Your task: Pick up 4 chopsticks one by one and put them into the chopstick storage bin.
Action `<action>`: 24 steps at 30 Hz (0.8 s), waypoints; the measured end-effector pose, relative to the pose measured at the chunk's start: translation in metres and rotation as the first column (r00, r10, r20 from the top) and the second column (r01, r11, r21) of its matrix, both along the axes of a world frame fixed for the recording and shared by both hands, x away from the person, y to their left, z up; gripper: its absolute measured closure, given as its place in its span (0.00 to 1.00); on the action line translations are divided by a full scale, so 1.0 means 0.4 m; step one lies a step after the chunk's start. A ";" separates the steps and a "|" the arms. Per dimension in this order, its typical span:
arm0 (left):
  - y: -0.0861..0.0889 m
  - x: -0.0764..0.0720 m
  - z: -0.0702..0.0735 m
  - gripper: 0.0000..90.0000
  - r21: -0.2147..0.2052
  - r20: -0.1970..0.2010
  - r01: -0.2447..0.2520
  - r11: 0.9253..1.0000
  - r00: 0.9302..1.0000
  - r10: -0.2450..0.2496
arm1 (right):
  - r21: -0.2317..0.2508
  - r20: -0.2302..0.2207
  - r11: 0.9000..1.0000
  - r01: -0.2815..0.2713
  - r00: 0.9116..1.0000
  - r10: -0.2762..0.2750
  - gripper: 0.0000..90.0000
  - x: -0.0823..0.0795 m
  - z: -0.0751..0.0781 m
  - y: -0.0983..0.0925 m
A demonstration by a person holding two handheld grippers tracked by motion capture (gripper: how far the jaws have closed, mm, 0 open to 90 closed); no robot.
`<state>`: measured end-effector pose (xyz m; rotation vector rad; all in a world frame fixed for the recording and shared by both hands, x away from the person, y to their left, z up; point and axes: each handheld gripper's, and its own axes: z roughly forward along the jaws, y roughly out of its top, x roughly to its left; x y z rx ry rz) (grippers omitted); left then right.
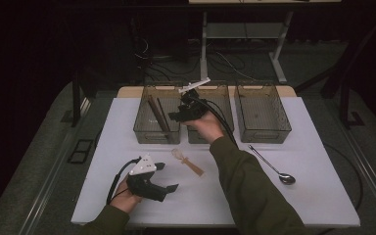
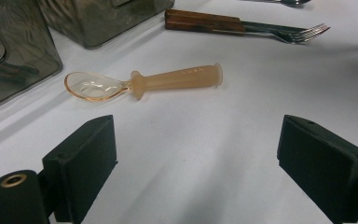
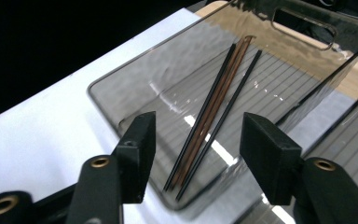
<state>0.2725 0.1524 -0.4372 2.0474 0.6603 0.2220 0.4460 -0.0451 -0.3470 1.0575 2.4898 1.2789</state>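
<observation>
Metal spoon (image 1: pixel 275 169), fork (image 2: pixel 279 29) beside amber spoon (image 1: pixel 188 161).

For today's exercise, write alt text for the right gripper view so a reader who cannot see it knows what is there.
The right tongs, jaws open with nothing between them, hang above the left clear bin, where chopsticks, black and brown, lie along its ribbed floor. The bin stands on a white table, with another bin's wall at the right edge.

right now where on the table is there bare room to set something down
Bare white table lies right of the metal spoon, and along the near edge between the two forearms. The back row is crowded with three bins. The middle holds the orange spoon beside the left gripper.
</observation>
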 end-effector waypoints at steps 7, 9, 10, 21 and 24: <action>-0.001 0.000 -0.001 0.11 0.009 -0.001 -0.002 1.000 1.000 0.002 | 0.005 0.010 0.999 -0.046 0.999 0.045 0.44 -0.047 -0.003 -0.051; -0.002 0.000 -0.002 0.11 0.002 -0.004 -0.006 1.000 1.000 0.006 | 0.013 0.007 0.999 -0.051 0.999 0.051 0.43 -0.057 -0.003 -0.068; -0.002 0.000 -0.002 0.11 0.002 -0.003 -0.005 1.000 1.000 0.005 | 0.019 0.006 0.998 -0.052 0.999 0.051 0.43 -0.062 -0.003 -0.077; -0.005 -0.002 -0.005 0.11 0.005 -0.008 -0.008 1.000 1.000 0.008 | 0.041 0.015 0.998 -0.049 0.999 0.049 0.41 -0.112 -0.009 -0.181; -0.005 -0.002 -0.006 0.11 0.007 -0.012 -0.009 1.000 1.000 0.009 | 0.044 0.012 0.998 -0.049 0.999 0.048 0.41 -0.128 -0.014 -0.205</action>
